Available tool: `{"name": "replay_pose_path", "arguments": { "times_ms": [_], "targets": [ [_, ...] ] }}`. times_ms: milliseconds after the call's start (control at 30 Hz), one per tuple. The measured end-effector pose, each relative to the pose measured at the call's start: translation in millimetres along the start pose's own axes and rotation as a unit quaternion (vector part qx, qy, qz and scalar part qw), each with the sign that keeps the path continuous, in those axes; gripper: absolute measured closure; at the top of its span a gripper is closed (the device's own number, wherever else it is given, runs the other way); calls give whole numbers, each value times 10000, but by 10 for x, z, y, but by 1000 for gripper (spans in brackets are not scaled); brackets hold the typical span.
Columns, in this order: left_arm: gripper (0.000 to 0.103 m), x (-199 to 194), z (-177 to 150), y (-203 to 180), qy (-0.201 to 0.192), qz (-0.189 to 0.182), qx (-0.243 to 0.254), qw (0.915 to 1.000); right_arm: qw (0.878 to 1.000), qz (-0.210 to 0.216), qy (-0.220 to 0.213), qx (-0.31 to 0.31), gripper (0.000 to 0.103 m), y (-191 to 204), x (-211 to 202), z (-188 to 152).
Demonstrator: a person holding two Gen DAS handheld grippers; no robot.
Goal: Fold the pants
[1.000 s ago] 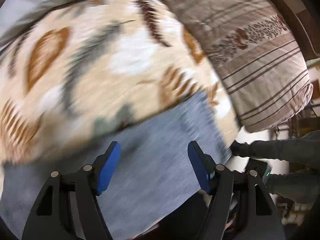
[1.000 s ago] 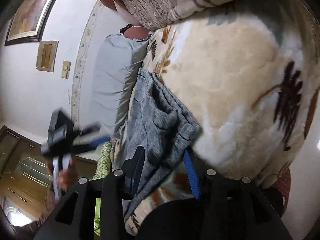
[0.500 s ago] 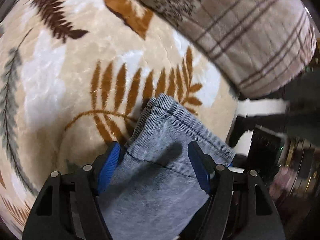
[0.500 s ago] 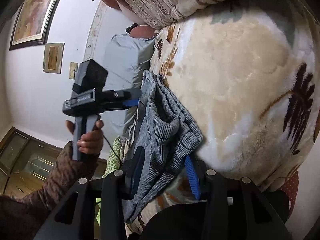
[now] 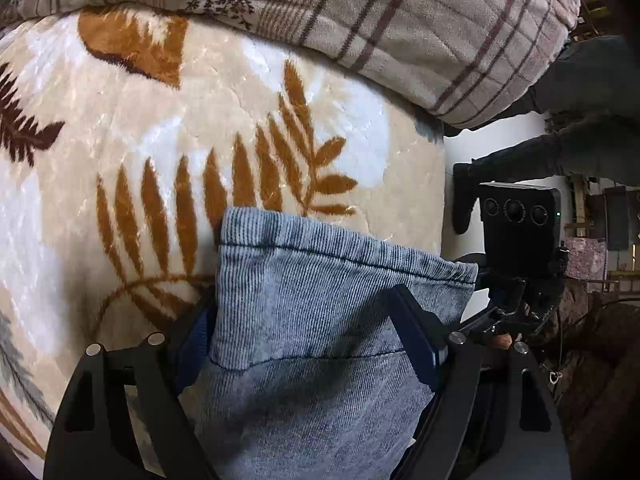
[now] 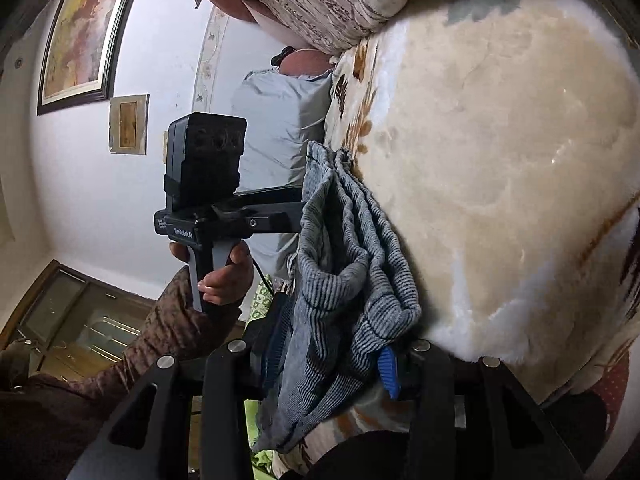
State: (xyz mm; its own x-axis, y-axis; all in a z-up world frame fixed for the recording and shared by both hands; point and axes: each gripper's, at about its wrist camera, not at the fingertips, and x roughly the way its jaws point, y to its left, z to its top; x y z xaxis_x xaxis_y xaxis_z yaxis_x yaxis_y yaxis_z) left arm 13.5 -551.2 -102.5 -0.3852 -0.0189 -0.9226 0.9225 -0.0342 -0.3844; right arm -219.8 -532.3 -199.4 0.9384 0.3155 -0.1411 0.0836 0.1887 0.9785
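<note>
Currently: left gripper (image 5: 308, 344) pointed steeply down over fleece blanket (image 5: 160, 152), jaws opening, grey pants (image 5: 320, 320) hem between pads. Right gripper (image 6: 332, 360) near level at bed edge, narrowing on bunched pants.

ahead of left gripper (image 5: 308, 344): open blanket (image 5: 200, 128), free. beyond that: quilt (image 5: 400, 20), blocks. between its opening jaws: pants (image 5: 320, 320). to its right, close: right gripper (image 5: 516, 280). between right jaws: bunched pants.
</note>
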Motion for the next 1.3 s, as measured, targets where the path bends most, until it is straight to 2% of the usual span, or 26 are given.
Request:
{"name": "replay_pose_path", "arguments": {
  "times_ms": [100, 167, 200, 333, 367, 500, 667, 867, 1033, 1300],
  "targets": [
    [32, -47, 4, 20, -223, -117, -71, 9997, 10000, 8, -22, 64, 68, -36, -28, 2],
    [49, -105, -30, 50, -289, -105, 5, 9995, 9999, 4, -23, 106, 72, -48, -42, 5],
    [53, -104, -46, 36, -325, -66, 34, 9994, 9999, 16, -27, 119, 73, -53, -52, 8],
    [87, -126, -171, 22, -574, -131, -162, 9981, 9999, 17, -89, 129, 80, -1, -33, 26],
    [90, -138, -196, 30, -622, -127, -166, 9978, 9999, -27, -94, 100, 81, 10, -30, 33],
    [91, -263, -341, 33, -982, 49, -226, 9949, 9988, -451, -50, -198, 85, 142, -7, 80],
    [91, -568, -523, 51, -1323, 74, -358, 9905, 9957, -709, -29, -595, 85, 386, 2, 94],
    [91, -920, -729, -6, -1663, 254, -456, 9847, 9855, -1046, 35, -1333, 85, 828, 52, 65],
    [92, -1184, -993, -37, -1970, 367, -632, 9777, 9775, -1123, 75, -1782, 85, 1160, 139, -17],
    [93, -1357, -1450, -35, -2414, 425, -993, 9644, 9678, -1132, 275, -2233, 86, 1566, 416, -184]
  ]
}}
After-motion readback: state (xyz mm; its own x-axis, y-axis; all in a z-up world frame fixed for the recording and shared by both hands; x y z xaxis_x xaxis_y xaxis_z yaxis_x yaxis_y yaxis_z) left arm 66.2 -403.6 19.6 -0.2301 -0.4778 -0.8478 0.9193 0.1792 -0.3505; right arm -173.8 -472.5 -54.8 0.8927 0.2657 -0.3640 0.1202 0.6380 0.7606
